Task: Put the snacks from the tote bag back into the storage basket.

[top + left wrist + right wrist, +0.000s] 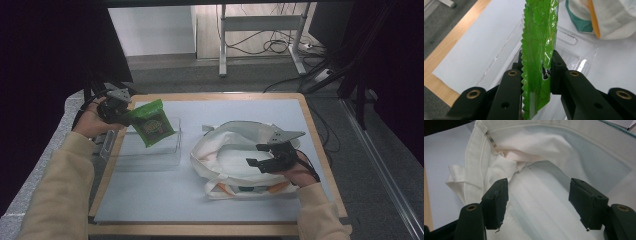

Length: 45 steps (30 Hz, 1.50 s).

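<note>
Pinching crinkly green packet [539,50], left hand-held gripper [536,72], right hand-held gripper [537,195] spread over white bag [544,152]

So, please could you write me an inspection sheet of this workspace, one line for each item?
Surface: pale blue mat on a wooden table, no spills seen.
Job's things: green snack packet held above a clear plastic tray; white cloth bag lying with its mouth open.
Clutter: nothing seen.
Grippers: left gripper shut on the packet; right gripper open, jaws apart over the bag's opening.
Cables: black cable trailing from the right gripper; loose cables on floor beyond the table.
Surroundings: grey floor, metal desk legs, dark curtains at the sides.
</note>
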Available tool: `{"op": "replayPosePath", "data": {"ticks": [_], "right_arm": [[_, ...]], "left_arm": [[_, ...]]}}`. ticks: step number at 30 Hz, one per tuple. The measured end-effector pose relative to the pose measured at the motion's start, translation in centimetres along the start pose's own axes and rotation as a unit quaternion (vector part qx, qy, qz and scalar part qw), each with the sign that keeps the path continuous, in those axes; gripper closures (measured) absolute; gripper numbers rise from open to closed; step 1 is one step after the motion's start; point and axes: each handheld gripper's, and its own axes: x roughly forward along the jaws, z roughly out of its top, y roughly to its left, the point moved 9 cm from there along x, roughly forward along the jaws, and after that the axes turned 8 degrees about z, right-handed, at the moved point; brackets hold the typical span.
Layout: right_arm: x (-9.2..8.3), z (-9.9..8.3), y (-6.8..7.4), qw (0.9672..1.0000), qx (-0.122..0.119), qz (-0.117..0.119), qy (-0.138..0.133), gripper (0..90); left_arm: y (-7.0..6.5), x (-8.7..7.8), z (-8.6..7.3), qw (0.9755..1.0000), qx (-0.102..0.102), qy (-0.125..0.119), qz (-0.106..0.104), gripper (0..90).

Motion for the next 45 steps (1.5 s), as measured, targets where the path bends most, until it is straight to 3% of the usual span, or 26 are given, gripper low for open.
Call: {"op": "replayPosePath", "data": {"ticks": [8, 19, 30, 45], "right_arm": [[0.0, 0.0, -0.1, 1.0, 0.0, -0.001, 0.001, 31.9], [-0.1, 0.0, -0.1, 1.0, 0.001, -0.001, 0.0, 31.9], [-0.1, -0.1, -0.2, 1.0, 0.002, -0.001, -0.001, 31.8], [-0.1, -0.2, -0.3, 1.0, 0.003, -0.003, 0.002, 31.6]], "left_arm": [[-0.2, 1.4, -0.3, 0.9997, 0.012, 0.023, -0.007, 75.9], [-0.4, 3.1, -0.2, 0.999, 0.022, 0.034, -0.02, 75.9], [0.1, 5.6, 0.0, 0.9984, 0.027, 0.048, -0.006, 75.9], [1.1, 6.9, 0.8, 0.9989, 0.037, 0.019, 0.023, 72.3]]}}
